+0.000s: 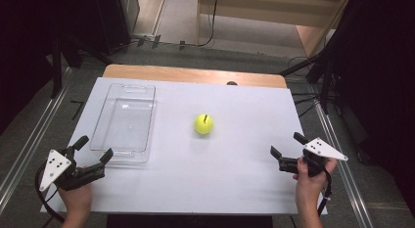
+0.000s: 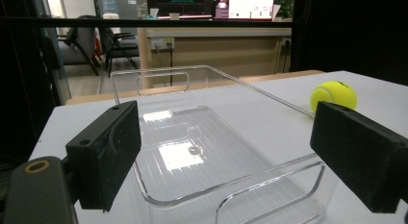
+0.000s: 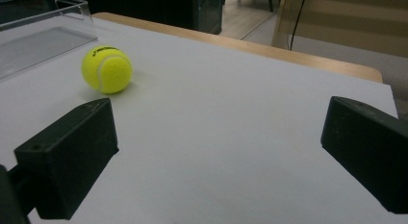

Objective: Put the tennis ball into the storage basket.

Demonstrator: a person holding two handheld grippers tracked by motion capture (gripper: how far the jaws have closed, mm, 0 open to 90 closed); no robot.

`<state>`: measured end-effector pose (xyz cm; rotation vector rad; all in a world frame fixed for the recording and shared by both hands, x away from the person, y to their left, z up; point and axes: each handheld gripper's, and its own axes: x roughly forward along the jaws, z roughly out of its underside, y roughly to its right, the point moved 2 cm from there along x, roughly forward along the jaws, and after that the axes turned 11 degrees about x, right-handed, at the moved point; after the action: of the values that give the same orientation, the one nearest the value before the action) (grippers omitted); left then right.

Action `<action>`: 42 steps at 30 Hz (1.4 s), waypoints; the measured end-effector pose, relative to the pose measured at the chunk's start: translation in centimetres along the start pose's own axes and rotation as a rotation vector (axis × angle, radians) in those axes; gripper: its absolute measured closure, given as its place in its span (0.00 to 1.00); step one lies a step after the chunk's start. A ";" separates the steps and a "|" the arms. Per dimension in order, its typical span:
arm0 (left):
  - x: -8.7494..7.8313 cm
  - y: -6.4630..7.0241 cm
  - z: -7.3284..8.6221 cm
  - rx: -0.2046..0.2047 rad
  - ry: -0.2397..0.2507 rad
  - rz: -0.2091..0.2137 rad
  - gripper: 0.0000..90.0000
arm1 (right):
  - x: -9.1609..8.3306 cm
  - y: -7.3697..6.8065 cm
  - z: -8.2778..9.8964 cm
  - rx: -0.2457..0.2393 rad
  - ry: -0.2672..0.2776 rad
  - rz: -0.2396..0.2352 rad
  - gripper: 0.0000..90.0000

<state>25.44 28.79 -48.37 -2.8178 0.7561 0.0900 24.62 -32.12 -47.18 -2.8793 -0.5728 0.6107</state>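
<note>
A bright yellow-green felt tennis ball [image 1: 203,124] sits on the white rectangular table top [image 1: 235,169], roughly at its middle, with a short dark mark on its upper side in the high view; it lies free, touched by nothing. To its left, well apart from it, a clear rectangular plastic tray [image 1: 125,118] with cut-out handles at both short ends rests flat on the white surface, and nothing lies in it; its long axis runs away from the person.

The left gripper [image 1: 95,150] is held low at the near left corner of the table, its grey three-cornered plate on top; its two black jaws stand wide apart, released, holding nothing; one jaw tip lies just beside the near end wall of the tray. In the left gripper view the left gripper [image 2: 231,152] looks straight over that near handle and along the tray's ribbed floor, with the ball showing beyond the tray's far side wall, past one jaw.

The right gripper [image 1: 285,146] is held at the near right side of the table, gripped by the person's right hand [image 1: 309,175]; its jaws are likewise spread open and grasp nothing; it points toward the ball yet stays well apart from it. In the right gripper view the ball sits beyond one jaw, near a corner of the tray; bare white surface lies between the jaws.
</note>
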 end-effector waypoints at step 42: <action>0.1 0.1 0.0 0.006 -0.003 0.013 0.12 | 6.0 -3.3 -3.7 -0.060 -0.087 -0.103 0.00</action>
<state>25.41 28.63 -48.37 -2.8063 0.7726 0.0944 30.14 -26.93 -45.30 -2.8675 -0.7588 0.7176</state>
